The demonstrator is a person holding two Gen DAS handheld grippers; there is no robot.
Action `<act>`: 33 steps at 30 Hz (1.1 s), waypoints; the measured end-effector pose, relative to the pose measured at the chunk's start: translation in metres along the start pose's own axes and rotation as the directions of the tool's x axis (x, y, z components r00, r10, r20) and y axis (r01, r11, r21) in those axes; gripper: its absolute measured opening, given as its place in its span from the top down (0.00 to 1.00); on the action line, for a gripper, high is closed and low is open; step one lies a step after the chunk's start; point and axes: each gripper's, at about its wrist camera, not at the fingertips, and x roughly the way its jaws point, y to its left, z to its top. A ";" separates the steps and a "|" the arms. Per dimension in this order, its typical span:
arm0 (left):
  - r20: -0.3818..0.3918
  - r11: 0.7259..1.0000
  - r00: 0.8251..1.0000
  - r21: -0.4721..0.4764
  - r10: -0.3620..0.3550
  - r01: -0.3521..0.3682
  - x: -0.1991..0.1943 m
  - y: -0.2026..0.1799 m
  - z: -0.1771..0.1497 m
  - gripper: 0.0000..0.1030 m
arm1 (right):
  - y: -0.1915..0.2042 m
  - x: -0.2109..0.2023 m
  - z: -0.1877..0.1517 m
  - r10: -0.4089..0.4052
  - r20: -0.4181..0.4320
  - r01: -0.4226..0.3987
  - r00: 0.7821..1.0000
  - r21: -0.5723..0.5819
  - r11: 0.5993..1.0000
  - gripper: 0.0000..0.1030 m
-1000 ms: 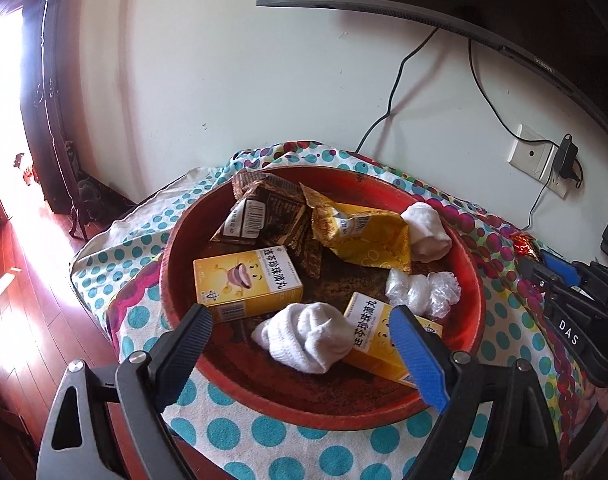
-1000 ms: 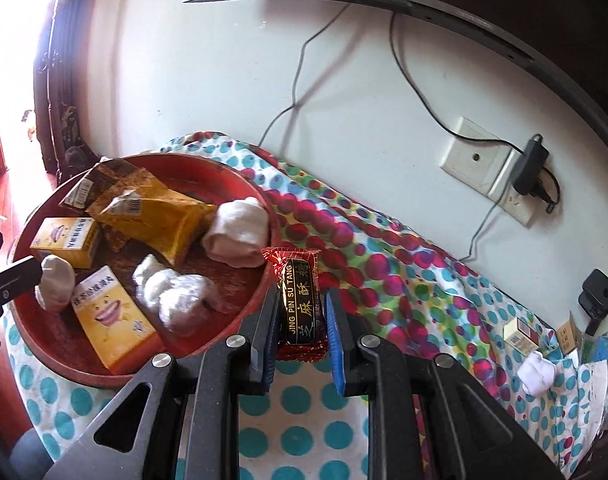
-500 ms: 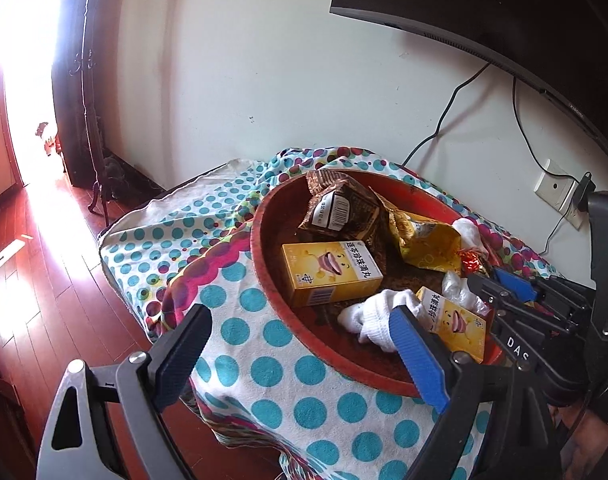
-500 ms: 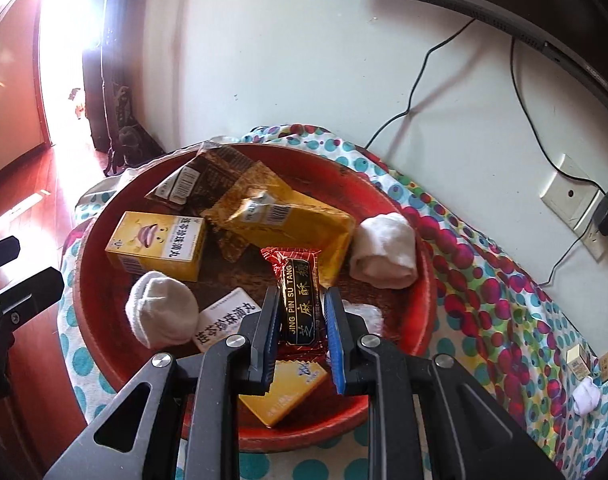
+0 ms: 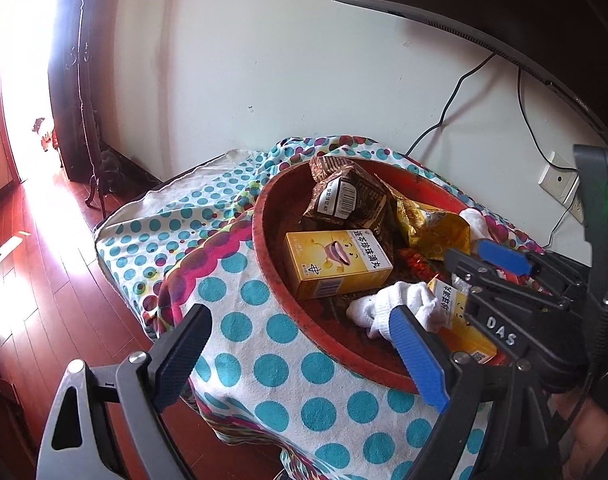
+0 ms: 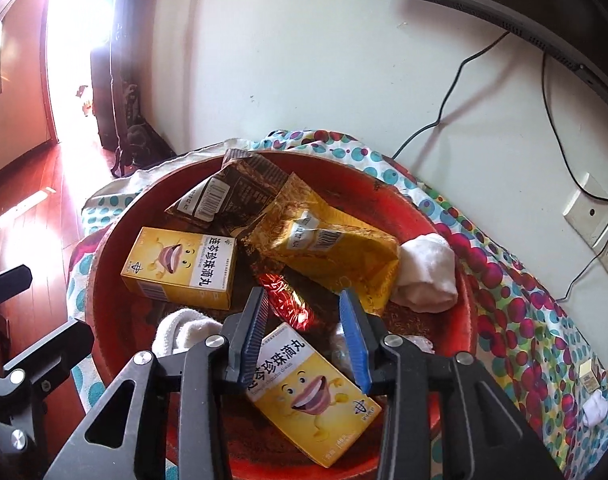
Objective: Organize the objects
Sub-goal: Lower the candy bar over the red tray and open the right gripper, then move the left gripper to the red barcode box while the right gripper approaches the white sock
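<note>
Left gripper [image 5: 299, 344]: jaws spread wide, nothing between them; it hangs over the tablecloth at the bowl's near-left edge.
Cloth [image 5: 239, 360]: white with teal dots and a pink-red band, draped over the table under the bowl.
Bowl [image 6: 103, 240]: wide, red, shallow; it holds all the items listed below.
Brown packet [image 6: 227, 192]: crumpled, barcode label up, at the far side of the bowl.
Left box [image 6: 179, 268]: yellow, cartoon face and Chinese print, lying flat in the left half of the bowl, just in front of the brown packet.
Near sock [image 5: 396, 308]: white, bunched, at the bowl's near side, touching the near box.
Candy [image 6: 289, 304]: red foil wrapper, lying on the bowl floor at mid-bowl, between the left box and the gold bag; it lies just beyond the right gripper's fingertips, free of both pads.
Right gripper [image 6: 304, 300]: released, jaws parted with a clear gap; poised low over the bowl's centre.
Near box [image 6: 312, 392]: yellow, same print, lying flat under the right gripper.
Gold bag [image 6: 332, 248]: crinkled, right of centre.
Far sock [image 6: 426, 272]: white, rolled, at the bowl's right rim, touching the gold bag.
</note>
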 end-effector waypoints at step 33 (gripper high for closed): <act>-0.165 0.810 0.949 0.494 -0.270 0.316 -0.032 -0.237 -0.110 0.10 | -0.378 -0.087 -0.215 -0.371 -0.164 0.396 0.914 0.562 0.726 0.32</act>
